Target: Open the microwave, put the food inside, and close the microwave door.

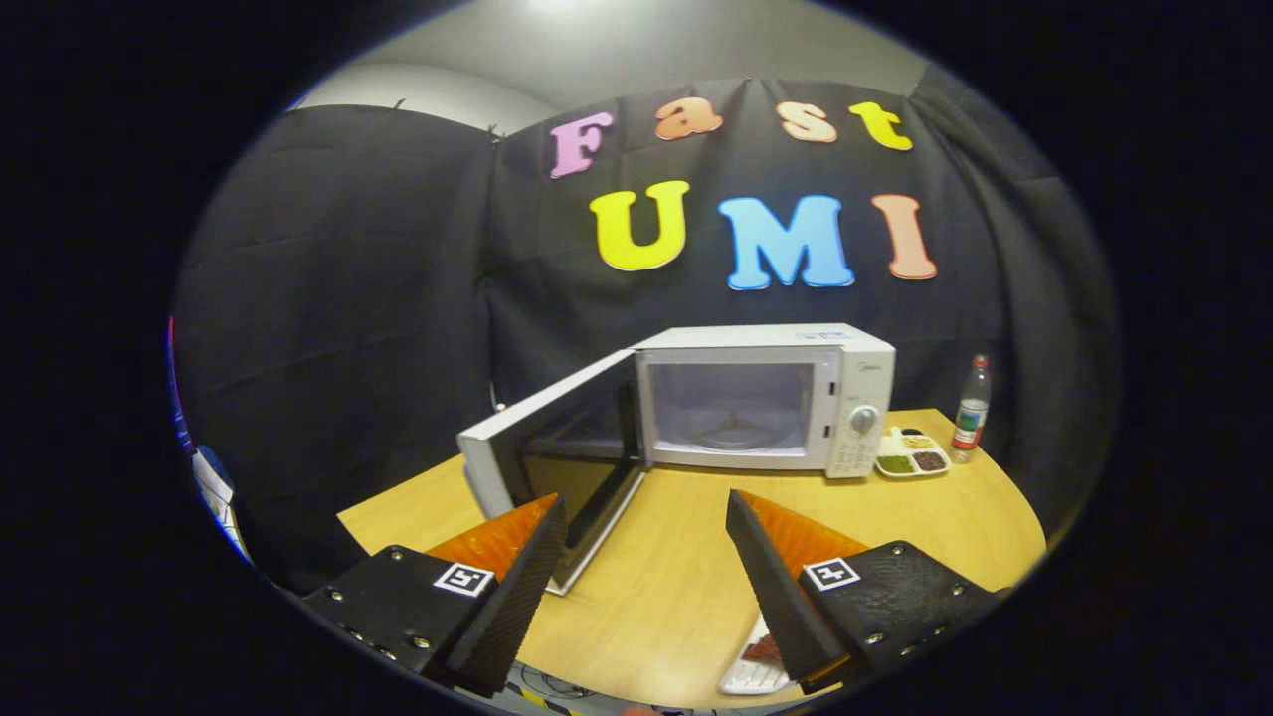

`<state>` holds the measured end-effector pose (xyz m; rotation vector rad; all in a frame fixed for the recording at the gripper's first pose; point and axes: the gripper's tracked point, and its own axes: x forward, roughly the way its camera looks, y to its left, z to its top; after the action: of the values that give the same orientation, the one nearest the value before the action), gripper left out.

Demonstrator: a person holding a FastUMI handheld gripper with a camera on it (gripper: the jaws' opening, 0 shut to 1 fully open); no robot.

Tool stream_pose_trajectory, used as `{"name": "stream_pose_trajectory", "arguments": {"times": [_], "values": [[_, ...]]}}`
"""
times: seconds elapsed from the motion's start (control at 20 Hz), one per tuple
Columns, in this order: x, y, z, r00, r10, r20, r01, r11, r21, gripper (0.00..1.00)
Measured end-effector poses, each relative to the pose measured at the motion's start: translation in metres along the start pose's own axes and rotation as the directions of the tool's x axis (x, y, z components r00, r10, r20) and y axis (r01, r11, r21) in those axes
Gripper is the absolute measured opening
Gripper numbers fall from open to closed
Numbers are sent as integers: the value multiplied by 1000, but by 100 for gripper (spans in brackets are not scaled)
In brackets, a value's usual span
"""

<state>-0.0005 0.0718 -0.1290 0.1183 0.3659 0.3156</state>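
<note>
The microwave (766, 398) is seen at the centre of the frame, at the far side of the wooden table (676, 557), close to the black cloth wall. Its door (542, 447) is swung wide open to the left, and the cavity with its turntable is exposed and holds nothing. The first step is therefore judged done.

Food is noted in two places. A small white tray (913, 455) with green, brown and yellowish portions is set just right of the microwave, touching or nearly touching its control panel. A second white dish (756, 668), holding something dark red, is partly hidden under the right finger at the lower middle of the frame. Which one is meant for loading cannot be told.

The gripper (646, 567) is held low over the near table edge, fingers spread wide apart, with nothing between them and nothing grasped.

Left to do, by judgement: food picked up, placed in the cavity, door closed.

A plastic bottle (972, 406) is recorded upright at right, beyond the tray.
</note>
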Motion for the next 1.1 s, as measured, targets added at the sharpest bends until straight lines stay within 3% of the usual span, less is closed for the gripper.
{"name": "stream_pose_trajectory", "arguments": {"times": [0.25,0.5,0.75,0.95,1.05,1.1], "values": [[-11,-82,-21,985,-168,-40,171,982,82,98],[-20,-127,-66,958,-251,-141,272,950,153,98],[-24,-151,-117,925,-275,-263,338,911,235,98],[-17,-149,-151,903,-229,-364,352,879,321,98],[-16,-145,-160,897,-201,-394,353,863,361,95],[-17,-144,-163,896,-191,-401,351,858,374,85]]}}
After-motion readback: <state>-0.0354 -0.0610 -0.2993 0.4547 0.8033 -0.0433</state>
